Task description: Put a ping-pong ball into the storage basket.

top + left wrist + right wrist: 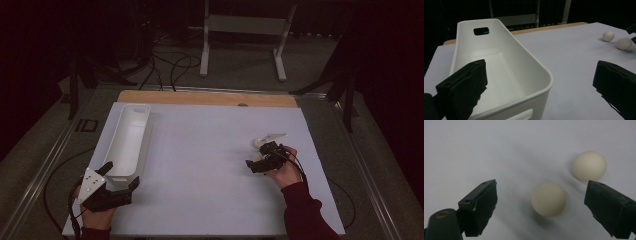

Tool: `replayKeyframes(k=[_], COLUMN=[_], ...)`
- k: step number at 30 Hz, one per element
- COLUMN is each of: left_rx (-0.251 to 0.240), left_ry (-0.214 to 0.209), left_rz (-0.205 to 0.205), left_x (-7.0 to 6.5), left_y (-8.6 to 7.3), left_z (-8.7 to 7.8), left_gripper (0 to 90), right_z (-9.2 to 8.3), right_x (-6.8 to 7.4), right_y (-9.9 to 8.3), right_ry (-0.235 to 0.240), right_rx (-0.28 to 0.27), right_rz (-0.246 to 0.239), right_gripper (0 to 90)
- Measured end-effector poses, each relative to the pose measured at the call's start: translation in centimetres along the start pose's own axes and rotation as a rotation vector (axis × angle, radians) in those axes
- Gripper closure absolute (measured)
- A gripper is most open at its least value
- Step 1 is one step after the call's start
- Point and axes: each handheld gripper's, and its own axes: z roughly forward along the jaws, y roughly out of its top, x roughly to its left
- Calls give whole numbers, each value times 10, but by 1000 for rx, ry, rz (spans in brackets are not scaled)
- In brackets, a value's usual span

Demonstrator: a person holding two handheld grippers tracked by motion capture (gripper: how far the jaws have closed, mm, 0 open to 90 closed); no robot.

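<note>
Your left gripper [119, 181] sits nearest the camera in the high view, at the near left corner of the pale blue-white table sheet [200, 165], with its jaws spread wide and nothing between them. Its jaws straddle the near end wall of the long white plastic bin [127, 142], one jaw inside the bin and one outside; the left gripper view does not show whether either touches the wall. The bin lies lengthwise along the sheet's left edge. Your right gripper [541, 207] hangs over the right half of the sheet, jaws released and apart. Between them lies the nearer cream-white round ball [548, 198], untouched by either jaw. The second cream-white ball [589, 165] rests just beyond it, near the farther jaw.
</note>
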Motion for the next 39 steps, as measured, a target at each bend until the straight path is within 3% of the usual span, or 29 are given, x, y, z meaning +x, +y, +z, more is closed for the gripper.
replayKeyframes(k=[22, 39], left_rx=[0, 0], left_ry=[0, 0], left_rz=[-1, -1], left_x=[0, 0], left_y=[0, 0], left_z=[0, 0], left_gripper=[1, 2], right_z=[12, 23], right_x=[-2, -7], right_y=[0, -1], right_ry=[5, -3], right_rx=[77, 130], right_rz=[-12, 23], right_gripper=[157, 356])
